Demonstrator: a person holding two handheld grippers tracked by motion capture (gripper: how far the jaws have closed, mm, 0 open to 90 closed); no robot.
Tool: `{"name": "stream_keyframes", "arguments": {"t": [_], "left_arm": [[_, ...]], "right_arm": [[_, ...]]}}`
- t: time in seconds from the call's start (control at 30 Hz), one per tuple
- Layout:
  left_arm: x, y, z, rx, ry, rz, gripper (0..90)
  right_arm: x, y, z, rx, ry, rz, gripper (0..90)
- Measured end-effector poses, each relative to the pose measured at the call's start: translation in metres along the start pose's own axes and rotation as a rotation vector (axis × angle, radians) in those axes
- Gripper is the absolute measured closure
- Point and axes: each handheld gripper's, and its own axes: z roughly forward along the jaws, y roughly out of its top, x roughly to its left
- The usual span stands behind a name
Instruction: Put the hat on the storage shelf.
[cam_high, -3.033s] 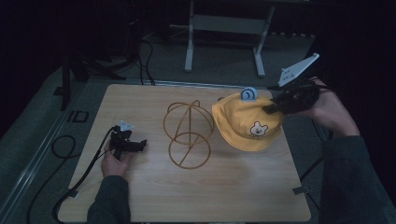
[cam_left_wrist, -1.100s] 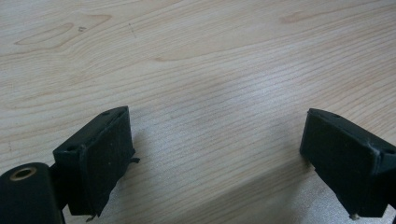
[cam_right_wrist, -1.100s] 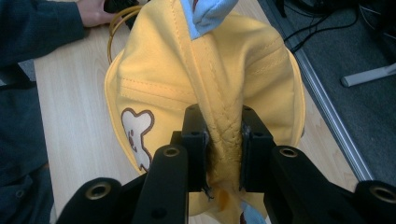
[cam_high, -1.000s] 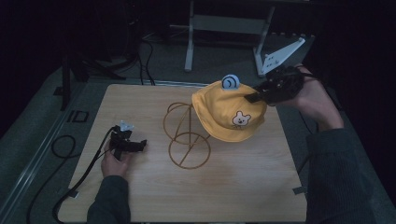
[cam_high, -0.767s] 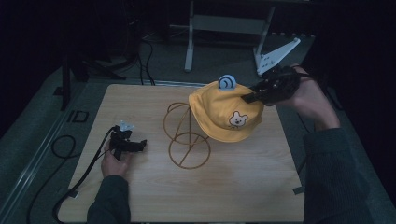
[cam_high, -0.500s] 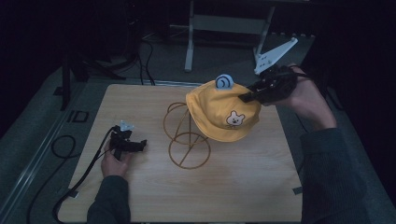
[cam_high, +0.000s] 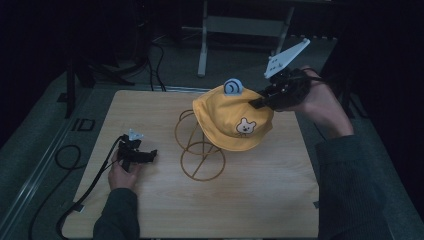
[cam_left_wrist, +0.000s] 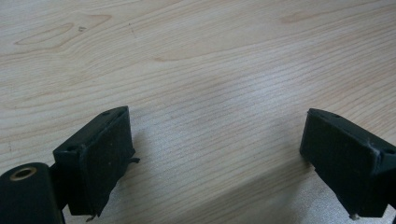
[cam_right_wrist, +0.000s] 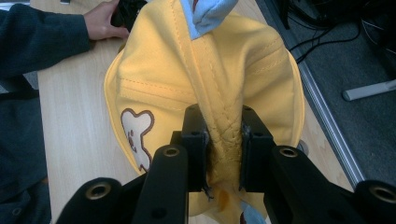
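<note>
A yellow child's hat (cam_high: 227, 117) with a bear patch and a blue ear hangs over the top of a gold wire stand (cam_high: 200, 150) in the middle of the table. My right gripper (cam_high: 257, 102) is shut on a fold of the hat's crown; in the right gripper view the yellow hat (cam_right_wrist: 201, 84) bunches between its pads (cam_right_wrist: 196, 140). My left gripper (cam_high: 150, 154) rests low on the wooden table (cam_high: 250, 200) at the left, jaws wide apart. In the left gripper view its fingers (cam_left_wrist: 100, 158) frame bare wood (cam_left_wrist: 210, 84).
A black cable (cam_high: 75, 170) trails from the left gripper off the table's left edge. Beyond the table's far edge stand grey frame legs (cam_high: 202, 45) and floor cables. Open wood lies in front of the stand.
My right gripper has carried the hat leftward from the table's right side until it sits over the top of the wire stand. The left hand has stayed still.
</note>
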Motion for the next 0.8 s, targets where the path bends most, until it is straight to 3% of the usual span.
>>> {"name": "stream_keyframes", "arguments": {"t": [0.8], "left_arm": [[0.0,0.0,0.0,-0.001,0.0,-0.001,9.2]], "right_arm": [[0.005,0.019,0.01,-0.004,0.005,-0.023,76.0]]}}
